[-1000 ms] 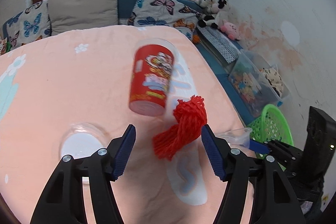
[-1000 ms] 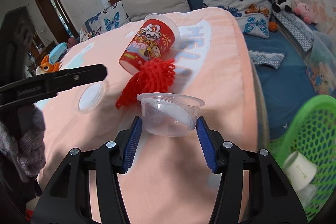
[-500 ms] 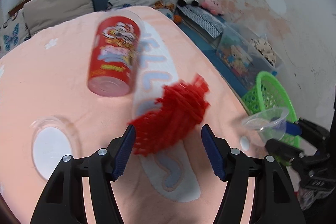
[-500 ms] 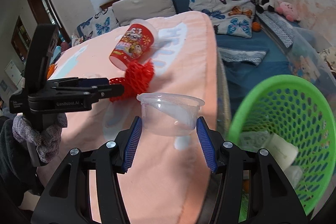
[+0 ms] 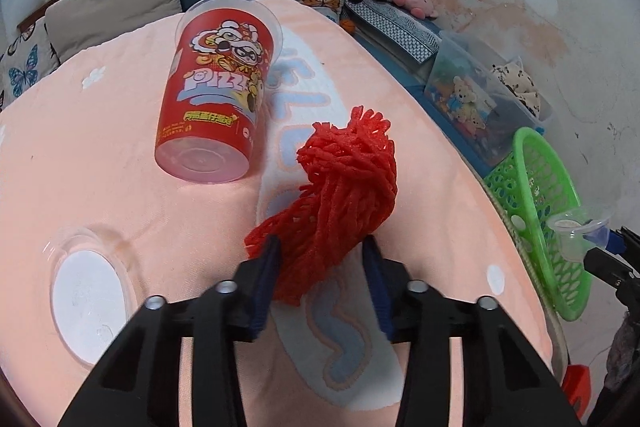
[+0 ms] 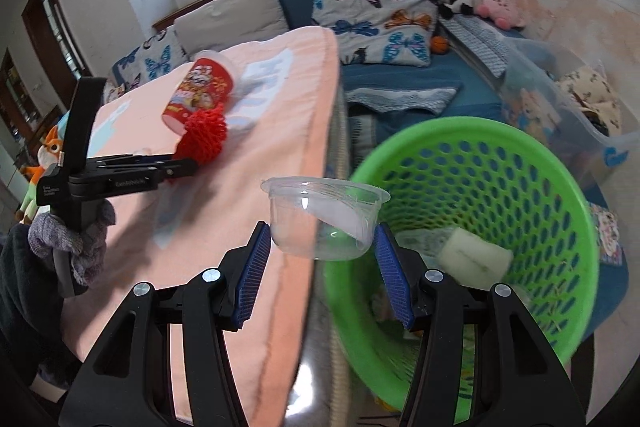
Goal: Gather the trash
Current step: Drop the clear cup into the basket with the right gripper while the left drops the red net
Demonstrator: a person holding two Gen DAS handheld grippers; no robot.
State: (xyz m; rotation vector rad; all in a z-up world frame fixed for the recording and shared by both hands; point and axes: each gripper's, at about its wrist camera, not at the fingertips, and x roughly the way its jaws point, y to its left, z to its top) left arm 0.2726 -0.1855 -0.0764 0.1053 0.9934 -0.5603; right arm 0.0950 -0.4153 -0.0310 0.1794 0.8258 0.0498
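Observation:
A red foam net (image 5: 348, 179) lies on the pink-covered table (image 5: 100, 155). My left gripper (image 5: 322, 259) is closing on the net's near end, with both blue pads against it. In the right wrist view that gripper (image 6: 188, 165) reaches the net (image 6: 202, 137) from the left. A red printed cup (image 5: 216, 99) lies on its side just behind the net. My right gripper (image 6: 322, 247) is shut on a clear plastic cup (image 6: 324, 223), held upright in the air at the table's edge, beside the green basket (image 6: 480, 155).
A clear round lid (image 5: 86, 295) lies on the table to the left. The green basket (image 5: 532, 163) stands off the table's right side and holds a white paper cup (image 6: 474, 257). Behind are a blue sofa with cushions, plush toys and a clear storage box (image 5: 480, 107).
My left gripper came down around the red net and its jaws narrowed onto it. My right gripper carried the clear cup from over the table to the edge by the green basket.

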